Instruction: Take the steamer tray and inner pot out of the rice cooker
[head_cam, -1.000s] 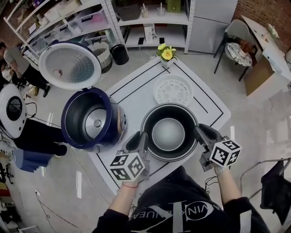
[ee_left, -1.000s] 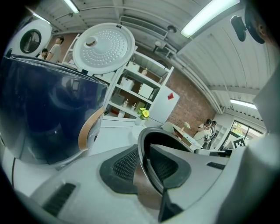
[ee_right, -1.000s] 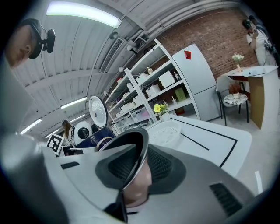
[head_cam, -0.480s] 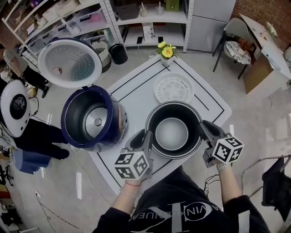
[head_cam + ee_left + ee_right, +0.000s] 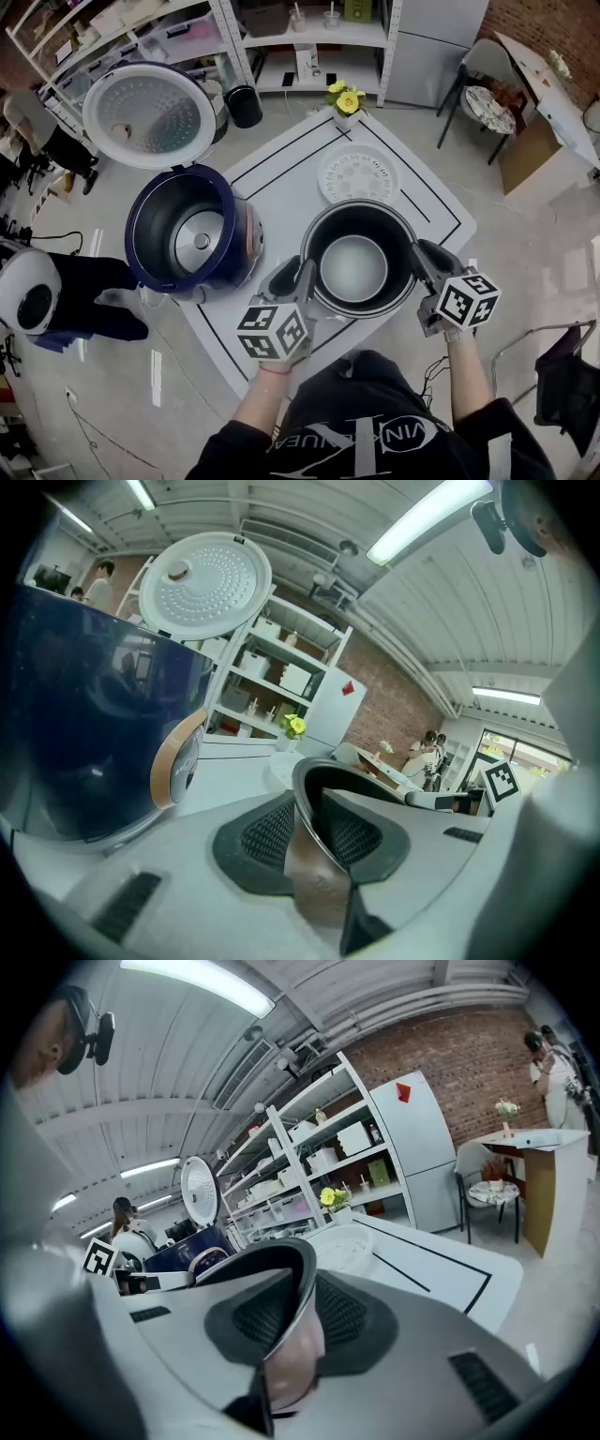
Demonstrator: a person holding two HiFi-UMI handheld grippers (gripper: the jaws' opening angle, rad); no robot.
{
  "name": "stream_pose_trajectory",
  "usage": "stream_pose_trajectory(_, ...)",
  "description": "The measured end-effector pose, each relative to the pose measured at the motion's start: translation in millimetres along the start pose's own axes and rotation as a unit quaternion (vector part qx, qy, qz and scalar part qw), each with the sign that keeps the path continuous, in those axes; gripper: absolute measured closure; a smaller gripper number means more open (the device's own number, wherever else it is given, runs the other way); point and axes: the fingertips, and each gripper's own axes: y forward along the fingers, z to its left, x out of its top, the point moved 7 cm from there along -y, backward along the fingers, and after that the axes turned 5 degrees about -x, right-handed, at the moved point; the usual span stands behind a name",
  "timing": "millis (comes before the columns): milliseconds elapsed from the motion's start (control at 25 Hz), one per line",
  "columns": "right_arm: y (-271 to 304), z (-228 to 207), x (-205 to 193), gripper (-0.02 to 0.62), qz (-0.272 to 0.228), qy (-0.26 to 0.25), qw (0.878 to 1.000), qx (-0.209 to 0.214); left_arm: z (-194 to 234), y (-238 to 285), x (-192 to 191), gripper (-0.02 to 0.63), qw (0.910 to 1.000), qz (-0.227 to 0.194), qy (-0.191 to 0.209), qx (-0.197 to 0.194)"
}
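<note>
Rice cooker (image 5: 192,234) stands at the left edge of the white table (image 5: 281,169), a glossy navy shell with its round, perforated lid (image 5: 150,114) thrown back and the cavity bare down to the metal heating plate. Both parts are already out, so the step in hand looks like setting down the inner pot.

Left gripper (image 5: 302,277) pinches the pot's left rim, one ribbed black pad inside the wall and one outside. Between the two tools is the inner pot (image 5: 354,267), a dark, smooth, round bowl with a thin flared lip and a paler flat bottom; I cannot tell whether it is resting on the table. Beyond it lies the steamer tray (image 5: 358,174), a shallow white disc dotted with holes. Right gripper (image 5: 420,258) clamps the opposite rim the same way.

Next, I judge, both must lower evenly, then release together.
</note>
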Motion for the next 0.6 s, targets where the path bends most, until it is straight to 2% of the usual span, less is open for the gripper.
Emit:
stream_pose_trajectory(80,0,0,1,0.522,0.013,-0.016,1.000,0.003,-3,-3,0,0.525,1.0000,0.002,0.005,0.006)
stream_pose_trajectory(200,0,1,5,0.519,0.022,-0.057,0.998,0.005,-6,-11,8,0.525,0.9977,-0.020,0.045,0.047)
stream_pose_trajectory(360,-8,4,22,0.518,-0.008,-0.112,0.994,0.008,-13,-27,21,0.525,0.9883,-0.056,0.105,0.095)
stream_pose_trajectory(600,-29,12,42,0.523,-0.057,-0.127,0.988,0.066,-35,-51,29,0.525,0.9756,-0.121,0.143,0.115)
